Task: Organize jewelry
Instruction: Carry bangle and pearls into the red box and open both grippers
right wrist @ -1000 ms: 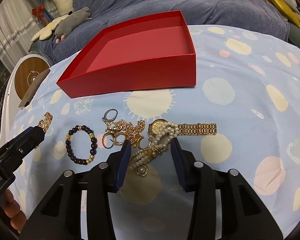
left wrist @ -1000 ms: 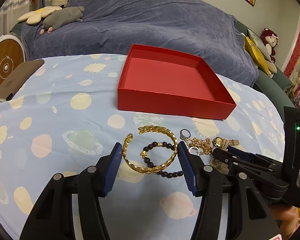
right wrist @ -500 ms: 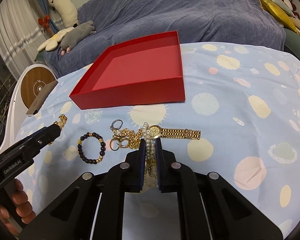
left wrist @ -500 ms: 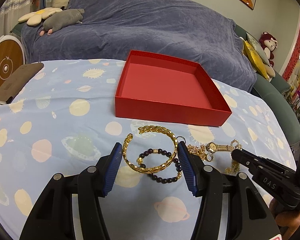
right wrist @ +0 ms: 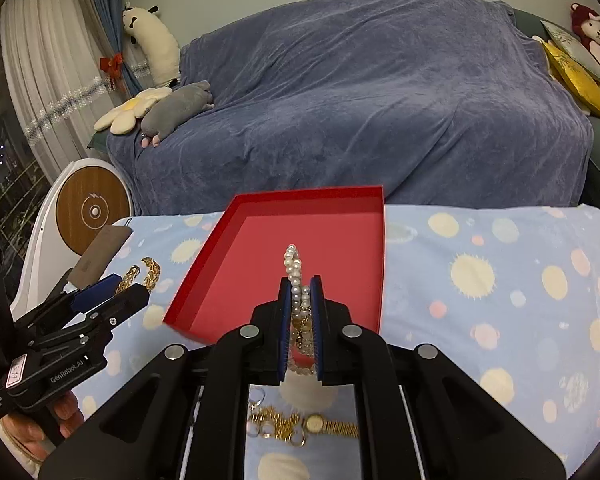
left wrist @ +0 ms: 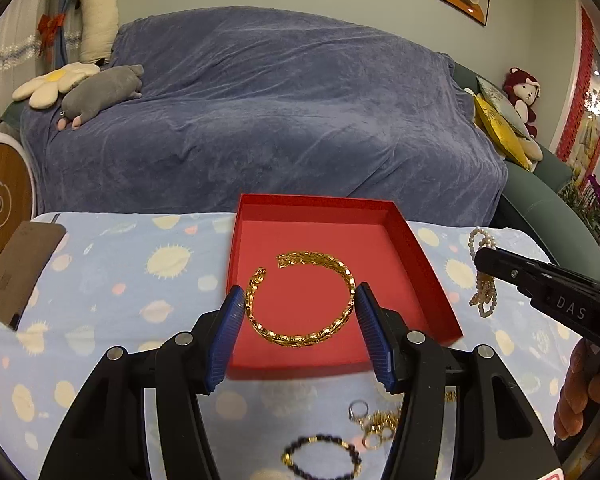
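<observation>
My left gripper [left wrist: 299, 304] is shut on a gold leaf-pattern bangle [left wrist: 300, 334] and holds it raised over the near part of the red box [left wrist: 420, 256]. My right gripper [right wrist: 301, 292] is shut on a pearl bracelet [right wrist: 294, 266], lifted in front of the red box [right wrist: 204, 272]; the pearls dangle from it in the left wrist view [left wrist: 482, 280]. On the cloth below lie a dark bead bracelet [left wrist: 320, 454], a pile of gold rings and chain [left wrist: 374, 424] and a gold watch [right wrist: 320, 424].
A planet-print blue cloth [right wrist: 500, 280] covers the table. A brown card [left wrist: 16, 268] lies at its left edge. A sofa under a blue blanket [left wrist: 280, 112] with plush toys stands behind. A round wooden-faced device [right wrist: 92, 212] is at the left.
Both grippers have risen from the cloth toward the red box, the left with the gold bangle, the right with the pearl bracelet. The bead bracelet stayed on the cloth.
</observation>
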Tool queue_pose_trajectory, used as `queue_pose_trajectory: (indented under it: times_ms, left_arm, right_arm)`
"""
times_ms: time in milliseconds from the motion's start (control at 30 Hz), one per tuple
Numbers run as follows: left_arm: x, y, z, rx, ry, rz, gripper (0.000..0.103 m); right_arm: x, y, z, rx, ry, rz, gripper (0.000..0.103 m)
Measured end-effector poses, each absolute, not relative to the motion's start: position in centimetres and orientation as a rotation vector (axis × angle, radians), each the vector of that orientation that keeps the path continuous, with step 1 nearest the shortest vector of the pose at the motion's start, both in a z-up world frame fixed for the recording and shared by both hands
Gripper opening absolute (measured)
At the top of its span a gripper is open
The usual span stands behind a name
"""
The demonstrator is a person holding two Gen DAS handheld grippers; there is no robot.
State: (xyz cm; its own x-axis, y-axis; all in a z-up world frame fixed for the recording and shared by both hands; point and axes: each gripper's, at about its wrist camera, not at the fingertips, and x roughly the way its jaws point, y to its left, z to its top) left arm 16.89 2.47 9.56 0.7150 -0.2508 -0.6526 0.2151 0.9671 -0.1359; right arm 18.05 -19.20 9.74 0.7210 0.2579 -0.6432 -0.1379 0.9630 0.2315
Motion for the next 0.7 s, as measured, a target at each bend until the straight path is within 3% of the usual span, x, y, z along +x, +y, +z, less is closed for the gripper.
queue_pose_trajectory:
  times_ms: [367,567,700]
  left_arm:
    - [30.4,-0.1,5.1,-0.027,0.793,-0.237,0.054]
    - [32.1,0.3,4.7,-0.055,0.799,-0.176,0.057]
    - [29.6,1.7,6.2,-0.091,0.783,-0.172,0.063]
  right_arm:
    - [30.7,-19.1,3.5,0.158,0.855,0.173,0.009]
    - [30.7,-20.4,3.8,0.131,0.803,0.102,0.012]
    - [26.6,-21.3,5.9,0.127,0.759,0.128,0.026]
